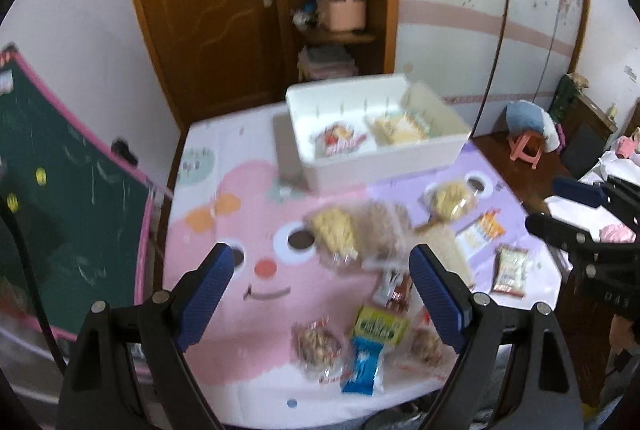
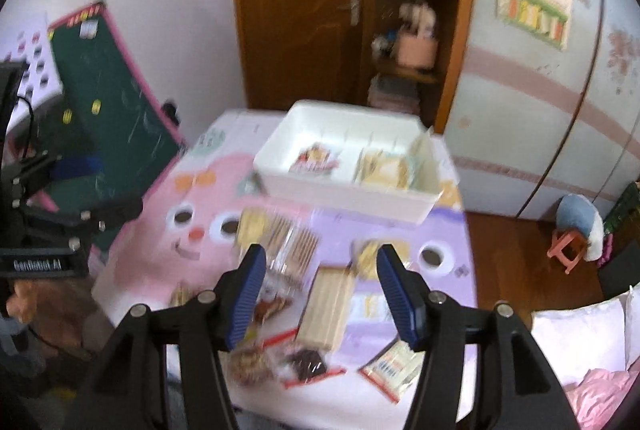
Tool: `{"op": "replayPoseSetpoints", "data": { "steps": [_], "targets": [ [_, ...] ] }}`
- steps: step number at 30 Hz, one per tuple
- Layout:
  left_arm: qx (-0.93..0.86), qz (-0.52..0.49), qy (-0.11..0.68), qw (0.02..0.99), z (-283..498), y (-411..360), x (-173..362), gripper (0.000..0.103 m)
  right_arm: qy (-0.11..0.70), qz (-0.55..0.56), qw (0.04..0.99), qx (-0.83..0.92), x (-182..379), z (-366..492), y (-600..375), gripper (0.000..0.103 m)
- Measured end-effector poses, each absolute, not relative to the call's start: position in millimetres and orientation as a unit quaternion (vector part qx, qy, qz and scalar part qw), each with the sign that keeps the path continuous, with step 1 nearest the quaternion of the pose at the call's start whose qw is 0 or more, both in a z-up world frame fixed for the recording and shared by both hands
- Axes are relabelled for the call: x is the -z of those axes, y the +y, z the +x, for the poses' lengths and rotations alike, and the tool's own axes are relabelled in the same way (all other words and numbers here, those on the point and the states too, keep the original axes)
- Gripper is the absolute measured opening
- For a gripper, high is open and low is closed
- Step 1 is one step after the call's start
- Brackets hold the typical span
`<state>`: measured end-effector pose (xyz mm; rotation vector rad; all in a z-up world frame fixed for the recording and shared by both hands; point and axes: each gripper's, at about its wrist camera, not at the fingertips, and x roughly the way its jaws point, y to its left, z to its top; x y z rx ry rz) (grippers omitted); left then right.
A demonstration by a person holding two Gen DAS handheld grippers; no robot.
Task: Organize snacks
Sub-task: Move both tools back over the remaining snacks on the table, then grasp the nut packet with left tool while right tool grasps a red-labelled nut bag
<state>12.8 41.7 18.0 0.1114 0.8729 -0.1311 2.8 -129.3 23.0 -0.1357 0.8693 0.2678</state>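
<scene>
Left gripper (image 1: 322,296) jaws spread wide, empty, above packets at lower centre. Right gripper (image 2: 320,294) jaws parted, empty, framing a pale wafer pack (image 2: 327,312). Snack packets (image 1: 370,326) look light, crinkly, slippery, contents crushable; best pinched across a sealed edge. White bin (image 1: 384,157) upper centre, two packets inside. Neighbouring wrappers crowd and overlap.

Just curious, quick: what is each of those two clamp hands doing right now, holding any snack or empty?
Left gripper: open, holding nothing, above the snacks on the table.
Right gripper: open, nothing between its fingers.
</scene>
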Motion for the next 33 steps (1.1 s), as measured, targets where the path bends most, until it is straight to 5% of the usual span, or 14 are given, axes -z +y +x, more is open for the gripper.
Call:
{"op": "replayPoseSetpoints", "data": {
  "steps": [9, 17, 33],
  "targets": [
    [0.049, 0.045, 0.468, 0.881, 7, 56, 72, 0.089, 0.522, -0.083, 0.829, -0.182, 76, -9, -110, 0.058],
    [0.040, 0.041, 0.522, 0.851, 16, 64, 132, 0.088, 0.554, -0.108, 0.783, -0.262, 98, -30, -82, 0.058],
    [0.030, -0.010, 0.562, 0.827, 27, 85, 166, 0.081, 0.585, -0.189, 0.746, -0.257, 152, -13, -52, 0.055]
  ]
}}
